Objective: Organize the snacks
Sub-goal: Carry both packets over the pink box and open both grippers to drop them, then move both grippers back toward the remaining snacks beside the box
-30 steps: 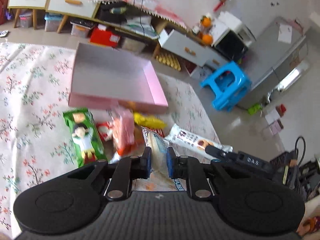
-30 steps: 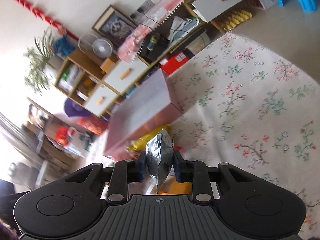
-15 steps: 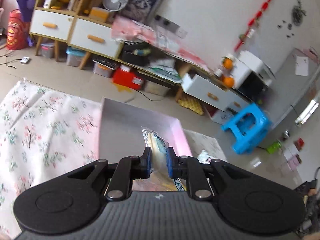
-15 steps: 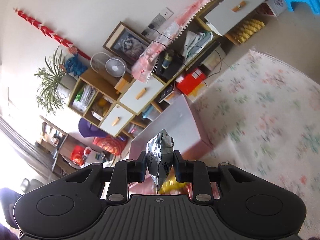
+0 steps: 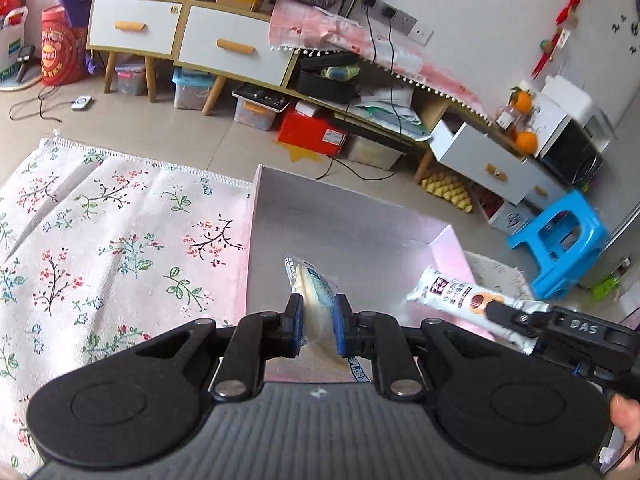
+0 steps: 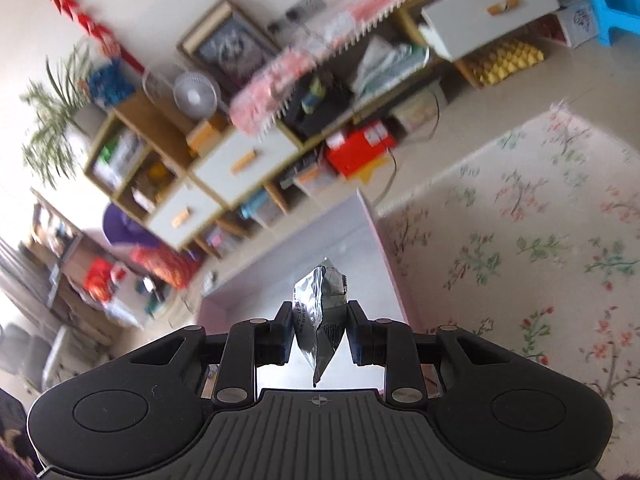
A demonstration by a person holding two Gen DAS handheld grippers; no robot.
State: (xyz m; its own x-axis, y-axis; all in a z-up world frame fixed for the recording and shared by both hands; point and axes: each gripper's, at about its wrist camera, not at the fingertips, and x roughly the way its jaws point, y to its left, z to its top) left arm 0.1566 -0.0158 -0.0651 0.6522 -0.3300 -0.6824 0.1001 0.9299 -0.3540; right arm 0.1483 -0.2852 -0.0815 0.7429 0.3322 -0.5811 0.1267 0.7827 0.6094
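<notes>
My left gripper [image 5: 317,320] is shut on a clear-wrapped pale snack with blue print [image 5: 314,286], held over the near part of the pink box [image 5: 444,256] with its bare grey floor. To the right, in the left wrist view, my right gripper [image 5: 494,311] grips a long white snack packet with a brown biscuit picture [image 5: 448,290] above the box's right wall. In the right wrist view that packet [image 6: 320,300] shows edge-on as crinkled silver foil between the right gripper [image 6: 318,322] pads, with the box [image 6: 320,232] straight ahead below it.
The box lies on a white floral cloth [image 5: 120,248] with a fringed far edge. Beyond it are tiled floor, low cabinets with white drawers [image 5: 224,48], a red box [image 5: 312,132] and a blue stool [image 5: 560,240]. A fingertip shows at the left wrist view's right edge.
Both grippers have carried their snacks away from the pile on the cloth to above the pink box. The other snacks have dropped out of view. Both grips are unchanged.
</notes>
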